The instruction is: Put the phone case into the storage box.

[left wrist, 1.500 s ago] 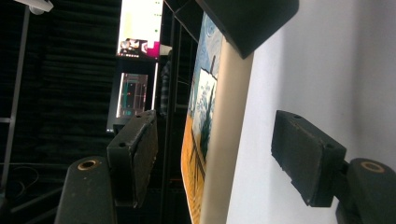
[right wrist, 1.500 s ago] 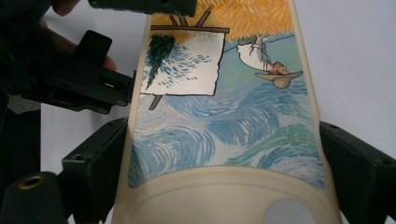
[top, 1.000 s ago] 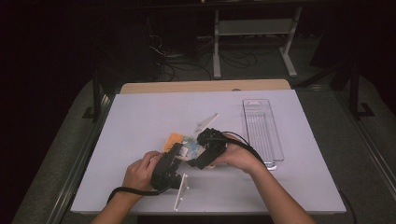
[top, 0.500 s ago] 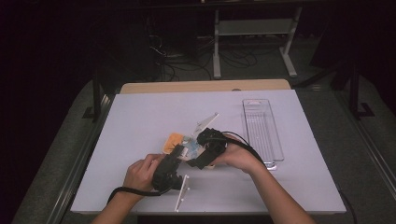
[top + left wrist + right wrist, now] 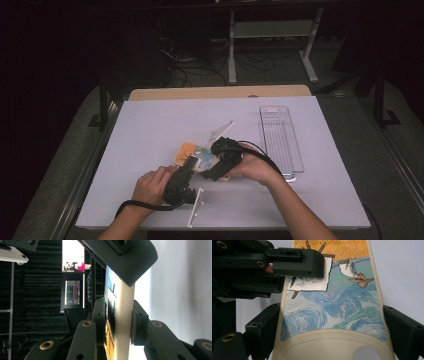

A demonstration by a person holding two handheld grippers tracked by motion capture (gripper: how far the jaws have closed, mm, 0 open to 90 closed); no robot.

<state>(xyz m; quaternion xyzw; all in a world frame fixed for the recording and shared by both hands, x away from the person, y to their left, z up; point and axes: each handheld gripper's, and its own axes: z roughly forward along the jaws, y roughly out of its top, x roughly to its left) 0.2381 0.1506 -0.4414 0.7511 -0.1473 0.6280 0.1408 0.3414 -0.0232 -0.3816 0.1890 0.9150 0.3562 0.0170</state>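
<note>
- the left tool (image 5: 191, 162) had just been closing its jaws and now pinched the near edge of the painted phone case (image 5: 192, 152) through its thickness, front and back.
- the case lay mid-worktop between both tools.
- the right tool (image 5: 220, 161) straddled the case's width, jaws at its sides; i couldn't tell whether they pressed.
- judged step: securing the case with both tools; the next move called for a firm grip before lifting or flexing.
- the pale worktop (image 5: 150, 125) carried a clear tray (image 5: 280, 137) at the right; the room beyond was dark.
</note>
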